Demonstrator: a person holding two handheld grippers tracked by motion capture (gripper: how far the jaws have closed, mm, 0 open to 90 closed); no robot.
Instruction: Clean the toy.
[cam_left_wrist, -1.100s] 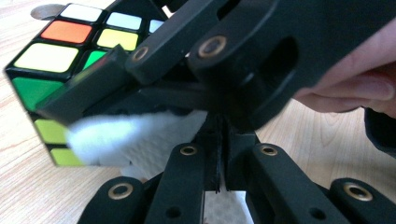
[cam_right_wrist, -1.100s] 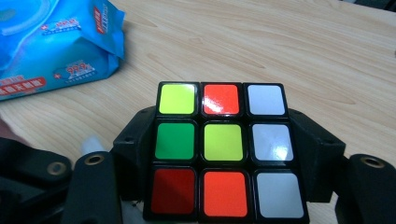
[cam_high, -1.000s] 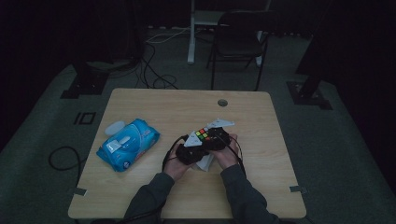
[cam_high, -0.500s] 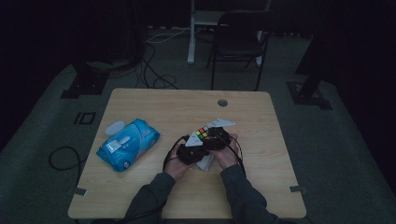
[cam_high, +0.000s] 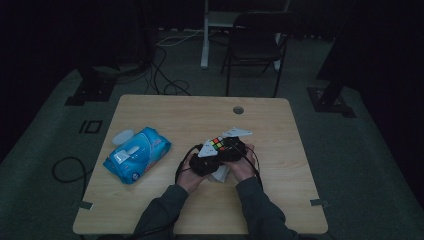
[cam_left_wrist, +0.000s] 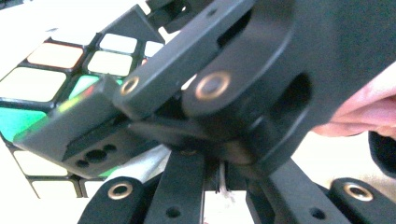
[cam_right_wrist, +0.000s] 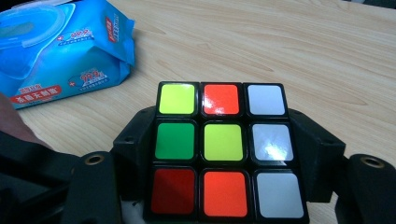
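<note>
While both hands sit close together near the middle of the wooden bench (cam_high: 165, 115), the puzzle cube (cam_right_wrist: 223, 149) is held up between them, just above the surface and slightly toward the person's side. Seen along the right tool (cam_right_wrist: 224, 186), its two black jaws press on opposite sides of the cube, one on each flank, so that tool is closed onto it and carries it; the face turned toward that camera shows yellow-green, orange and white across the top, green, yellow-green and white in the middle, and red, orange and white along the bottom. From above, the right tool (cam_high: 234, 148) and the left tool (cam_high: 206, 161) are crowded together with the cube's coloured squares (cam_high: 218, 143) showing between them, and a grey three-cornered plate rides on top of each. Along the left tool's own view the picture is crowded by the black body of the other tool, with the cube (cam_left_wrist: 51, 88) at the left showing white, orange and green squares; its jaws are drawn nearly together, and I cannot make out anything caught between them. The left hand (cam_high: 189, 176) and right hand (cam_high: 243, 167) rest low over the bench with dark sleeves behind. A blue pack of wet wipes (cam_high: 137, 154) lies flat on the bench well to the left of the hands, apart from the cube.
</note>
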